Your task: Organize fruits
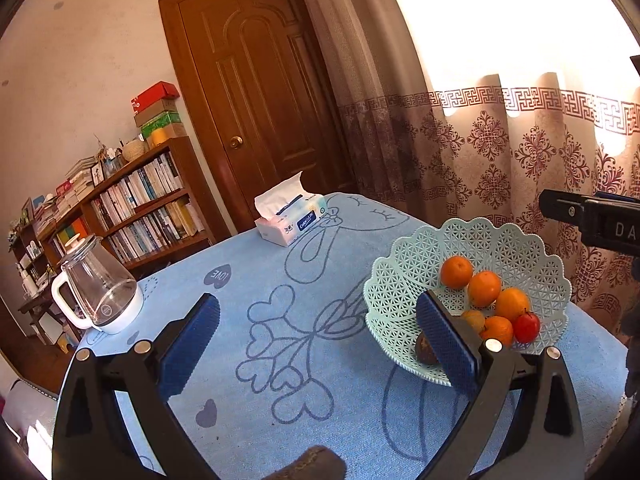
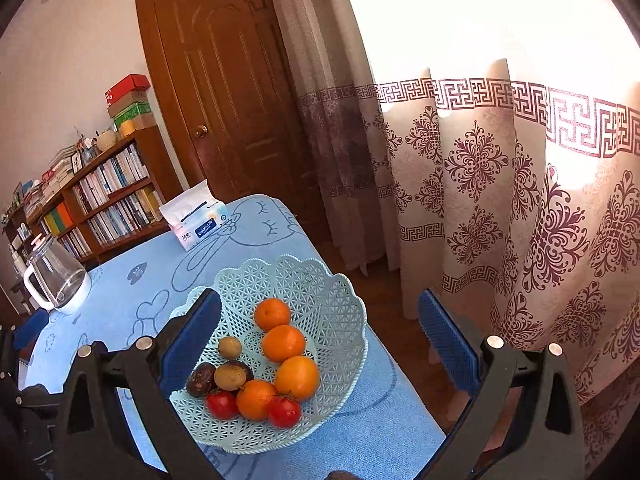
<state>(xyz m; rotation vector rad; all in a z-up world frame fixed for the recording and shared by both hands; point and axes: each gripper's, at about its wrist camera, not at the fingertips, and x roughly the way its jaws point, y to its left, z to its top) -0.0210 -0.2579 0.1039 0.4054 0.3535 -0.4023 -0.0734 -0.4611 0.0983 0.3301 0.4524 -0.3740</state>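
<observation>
Both grippers' fingers are spread wide with nothing between them: the left gripper (image 1: pixel 318 344) hangs over the blue tablecloth (image 1: pixel 280 360), the right gripper (image 2: pixel 320 344) above the table's right edge. The mint lattice basket (image 1: pixel 400 292) sits at the near right of the table, holding the oranges (image 2: pixel 283 343), two red fruits (image 2: pixel 221 404) and several brown ones (kinds unclear). In the left view, the right finger (image 1: pixel 446 344) hides part of the basket and a dark fruit (image 1: pixel 425 350); in the right view, the left finger (image 2: pixel 192 344) overlaps its left rim.
</observation>
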